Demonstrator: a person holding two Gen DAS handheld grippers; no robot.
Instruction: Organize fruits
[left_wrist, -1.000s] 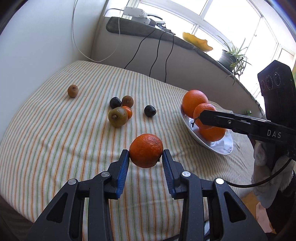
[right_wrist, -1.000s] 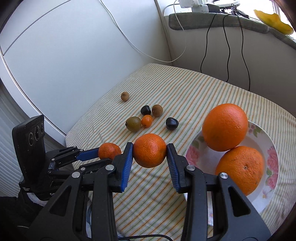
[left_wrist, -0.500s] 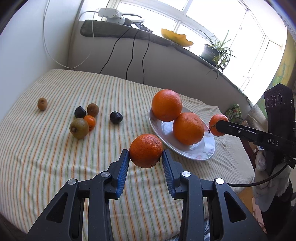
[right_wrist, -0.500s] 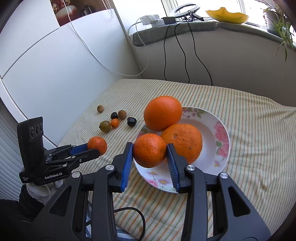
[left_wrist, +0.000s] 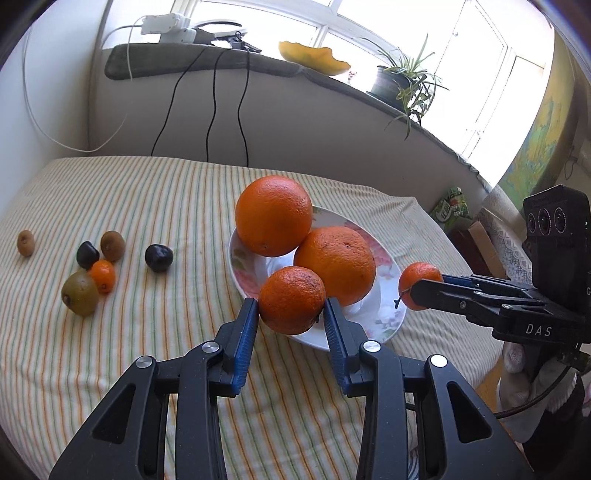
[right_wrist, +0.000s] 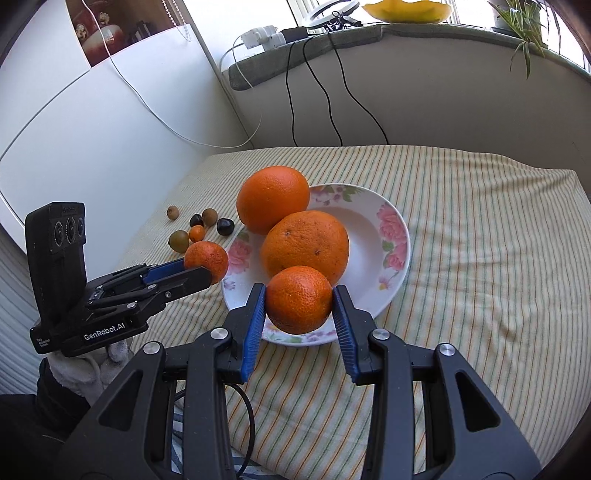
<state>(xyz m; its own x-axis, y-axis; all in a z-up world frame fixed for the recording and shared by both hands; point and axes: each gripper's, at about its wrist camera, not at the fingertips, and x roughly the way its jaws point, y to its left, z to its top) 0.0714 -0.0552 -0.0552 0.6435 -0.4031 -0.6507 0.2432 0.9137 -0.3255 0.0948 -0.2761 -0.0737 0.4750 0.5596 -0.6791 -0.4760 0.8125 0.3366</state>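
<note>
Two big oranges (left_wrist: 273, 215) (left_wrist: 335, 264) sit on the floral plate (left_wrist: 384, 325), touching each other. Two mandarins are held at the plate's near rim, one (left_wrist: 291, 300) in the left gripper (left_wrist: 291, 322), one (right_wrist: 298, 299) in the right gripper (right_wrist: 300, 320). Left of the plate lie one small mandarin (left_wrist: 103, 275), three kiwis (left_wrist: 80, 297) (left_wrist: 112, 245) (left_wrist: 26, 242) and two dark plums (left_wrist: 159, 257) (left_wrist: 87, 254). One plate in all.
</note>
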